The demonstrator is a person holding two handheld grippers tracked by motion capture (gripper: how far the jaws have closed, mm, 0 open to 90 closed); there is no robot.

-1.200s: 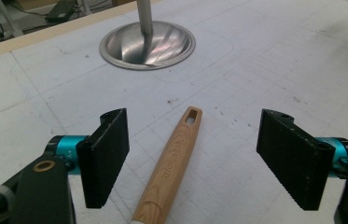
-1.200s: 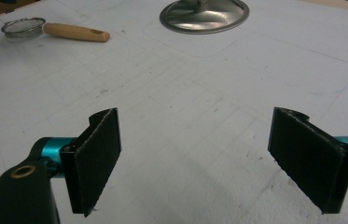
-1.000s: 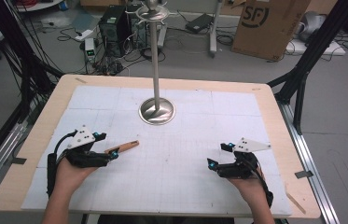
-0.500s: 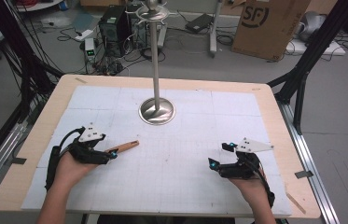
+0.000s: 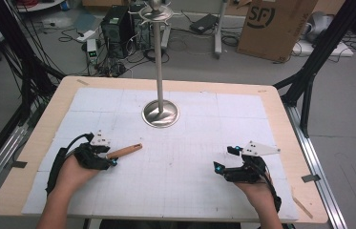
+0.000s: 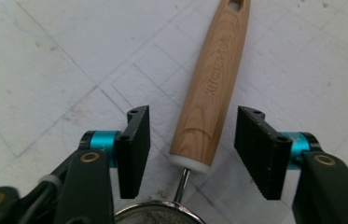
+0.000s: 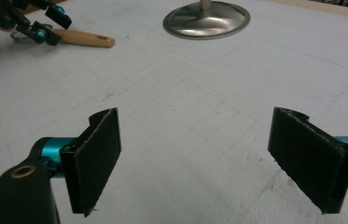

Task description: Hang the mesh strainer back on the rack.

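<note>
Down at the bottom left of the high view, the left gripper (image 5: 111,159) has dropped lower over the table than a second ago and its jaws have just been closing in. In the left gripper view the wooden handle (image 6: 211,88) of the strainer sits right between the two black pads (image 6: 134,149), but with a sliver of white mat on either side of it. So nothing is pinched yet: the handle is bracketed, not gripped. To my eye that means the pick-up is under way, and a little more squeeze would take hold just above the white collar where the thin wire stem runs down to the mesh rim (image 6: 155,211) at the bottom edge of that view.

At the bottom right, the right gripper (image 5: 224,161) is parked with its jaws spread wide, nothing between them but bare mat, in the same spot as a second ago.

Now the strainer itself: it lies flat on the white mat (image 5: 190,176) in the lower left quarter of the high view. Its long axis runs on a slight slant, the free end of the handle, the one with the hanging hole, pointing right and a touch upward in the frame, the mesh end tucked under the left hand.

Farther back, near the centre, stands the metal stand (image 5: 160,113), its round base well apart from the handle, its pole rising to the top of the frame.
</note>
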